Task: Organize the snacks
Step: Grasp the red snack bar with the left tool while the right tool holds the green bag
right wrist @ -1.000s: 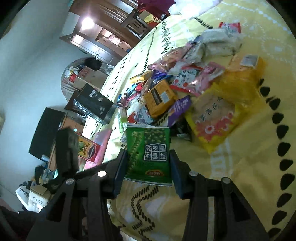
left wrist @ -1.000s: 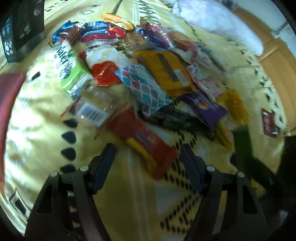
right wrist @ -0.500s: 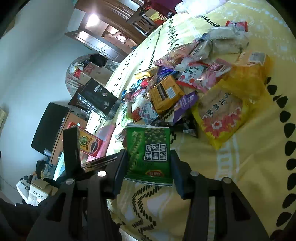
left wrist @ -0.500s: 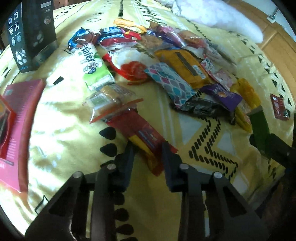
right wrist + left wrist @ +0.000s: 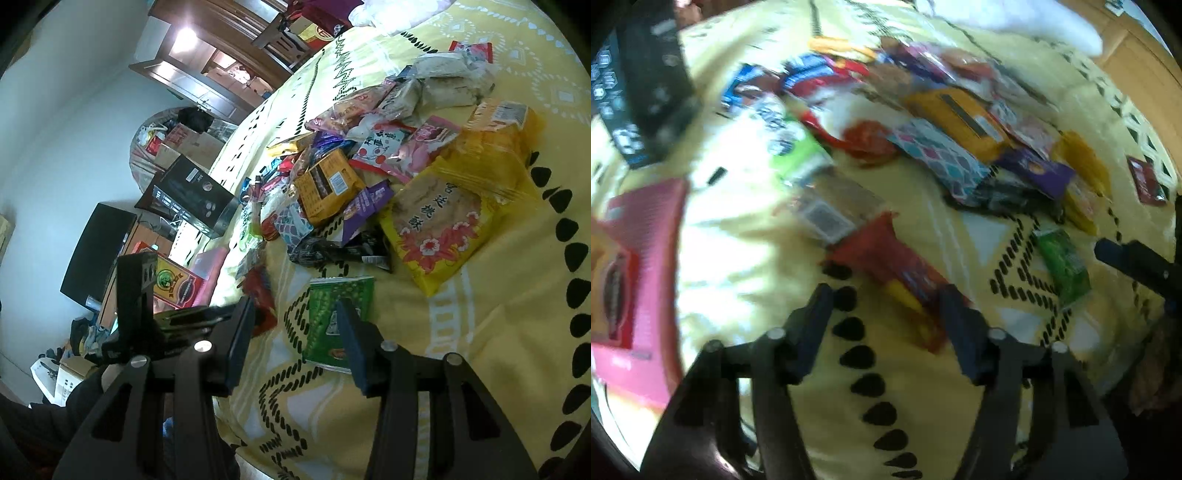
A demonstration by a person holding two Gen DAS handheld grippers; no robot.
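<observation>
Left wrist view: the left claw [image 5: 886, 310] points down at the yellow bedspread [image 5: 746, 266], its jaws opening, with the near end of a red snack pack [image 5: 890, 262] lying between them, not pressed. The snack pile [image 5: 945, 122] spreads across the far side, a pink box [image 5: 646, 266] lies at left.

Right wrist view: the right claw [image 5: 295, 328] stands open, empty; the green pea packet [image 5: 332, 314] lies flat on the bedspread, partly behind the right finger. A large yellow cookie bag [image 5: 443, 221] sits far right
</observation>
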